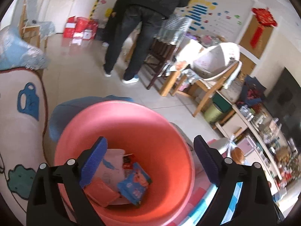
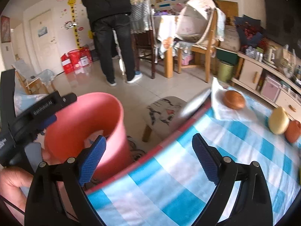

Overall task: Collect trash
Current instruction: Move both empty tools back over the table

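Note:
A pink waste bin stands on the floor beside the table; it also shows in the right wrist view. Inside lie a blue wrapper, a white paper and an orange-red packet. My left gripper is open and empty right above the bin's mouth, and it shows at the left in the right wrist view. My right gripper is open and empty over the edge of the blue-and-white checked tablecloth. A white plastic bag lies on the cloth at the far side.
A round brown object sits on the bag; a pale yellow one and an orange one lie further right. A small stool stands between bin and table. A person stands by wooden chairs. A cluttered sideboard runs along the right.

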